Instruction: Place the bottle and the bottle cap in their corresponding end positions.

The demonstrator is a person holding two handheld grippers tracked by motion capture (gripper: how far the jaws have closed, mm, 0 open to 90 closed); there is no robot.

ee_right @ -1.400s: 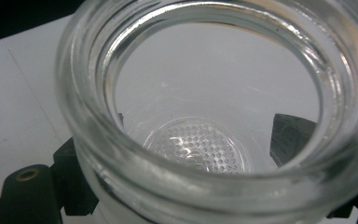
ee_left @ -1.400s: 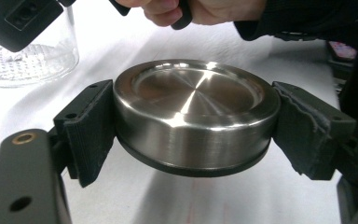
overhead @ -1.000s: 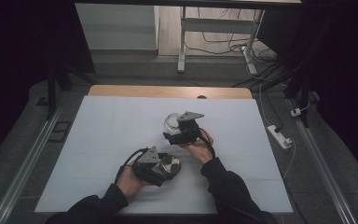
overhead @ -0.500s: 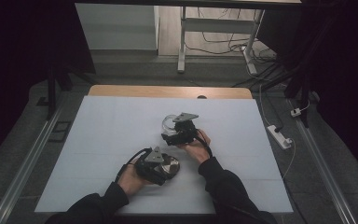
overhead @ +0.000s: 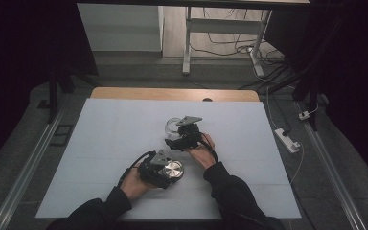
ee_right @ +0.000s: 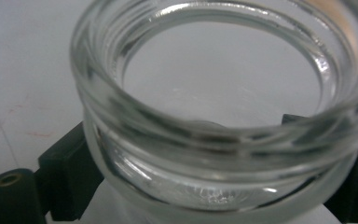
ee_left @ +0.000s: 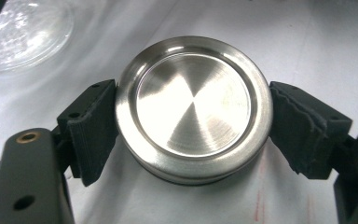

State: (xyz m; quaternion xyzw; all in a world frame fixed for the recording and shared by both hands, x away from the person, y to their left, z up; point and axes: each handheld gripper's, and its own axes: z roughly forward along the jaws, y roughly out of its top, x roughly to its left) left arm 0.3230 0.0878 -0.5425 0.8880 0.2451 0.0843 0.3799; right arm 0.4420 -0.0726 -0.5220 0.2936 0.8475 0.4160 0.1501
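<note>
At frame centre, the left gripper (overhead: 168,168) clamps a steel lid (ee_left: 193,108) by its rim, while the right gripper (overhead: 175,139) — jaws just widening — flanks a glass jar (ee_right: 214,116), its hold unclear. Next, likely: steady the jar, lid onto its mouth — squarely.

A round brushed-steel lid (ee_left: 193,107), shallow-rimmed and lying flat with its recessed face up, sits squarely between the left gripper's fingers (ee_left: 93,128), its edge pressed by a pad on each side. A clear glass jar (ee_right: 223,116), open-mouthed and upright on the white surface, stands between the right gripper's fingers (ee_right: 67,179), which flank its body below the thick rim.
</note>
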